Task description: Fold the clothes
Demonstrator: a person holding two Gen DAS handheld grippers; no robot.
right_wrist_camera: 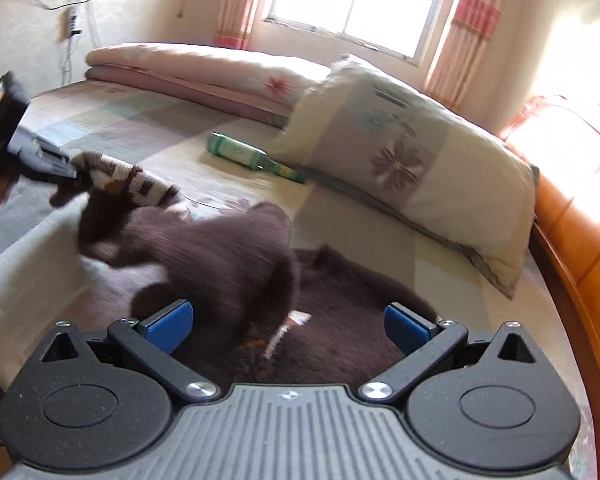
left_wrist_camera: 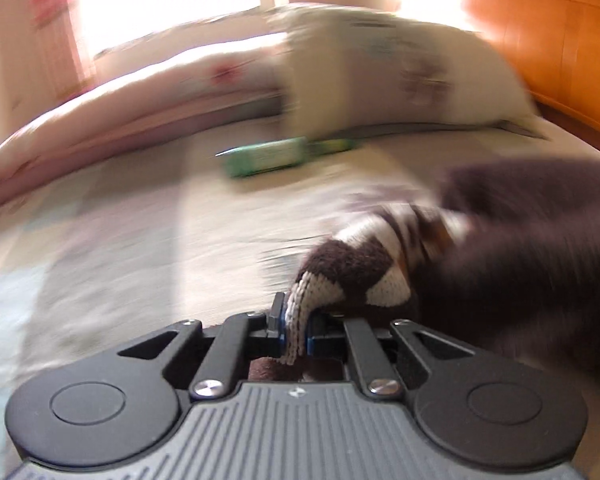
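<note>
left gripper [left_wrist_camera: 296,326] is pinching the striped cuff of the brown sweater [right_wrist_camera: 236,264], lifting that sleeve up off the bed [right_wrist_camera: 148,132]. right gripper [right_wrist_camera: 288,326] hangs over the sweater body with its jaws spread wide, holding nothing.

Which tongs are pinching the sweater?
The left tongs: shut on the patterned cuff of the brown sweater. The right tongs hang open above it, blue pads wide apart.

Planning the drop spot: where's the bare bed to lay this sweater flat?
Free: bedsheet between folded pink quilt, green bottle and left gripper. Crowded: floral pillow to the right; brown knit sweater fills the near side under the open right gripper.
</note>
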